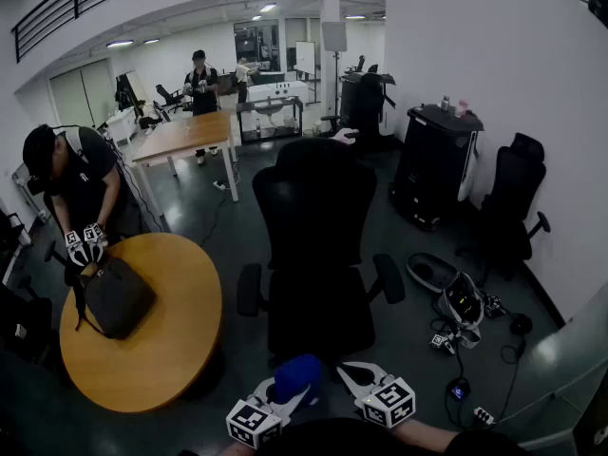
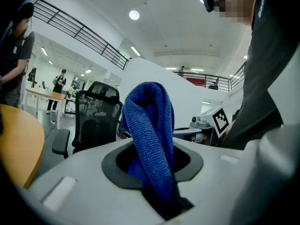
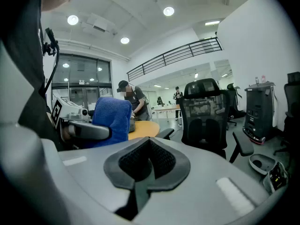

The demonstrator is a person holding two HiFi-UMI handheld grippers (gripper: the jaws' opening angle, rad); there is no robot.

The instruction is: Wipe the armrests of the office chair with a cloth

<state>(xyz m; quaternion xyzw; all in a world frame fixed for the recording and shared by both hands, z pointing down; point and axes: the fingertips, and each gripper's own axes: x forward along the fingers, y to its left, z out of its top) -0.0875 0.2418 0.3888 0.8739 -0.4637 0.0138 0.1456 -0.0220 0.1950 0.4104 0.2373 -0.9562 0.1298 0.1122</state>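
Observation:
The black office chair (image 1: 315, 240) stands right in front of me, its back toward me, with its left armrest (image 1: 249, 290) and right armrest (image 1: 389, 278) sticking out at the sides. Low in the head view, my left gripper (image 1: 291, 392) is shut on a blue cloth (image 1: 297, 376), which bulges up from between the jaws (image 2: 151, 125). My right gripper (image 1: 350, 376) hangs beside it, shut and empty, its pads (image 3: 159, 159) meeting. Both are short of the chair. The right gripper view shows the chair (image 3: 203, 121) and the cloth (image 3: 111, 120).
A round wooden table (image 1: 180, 350) at the left carries a dark bag (image 1: 116, 295); a person leans over it. Cables and gear (image 1: 463, 307) lie on the floor to the right, near a second black chair (image 1: 511, 207) and a black cabinet (image 1: 434, 160).

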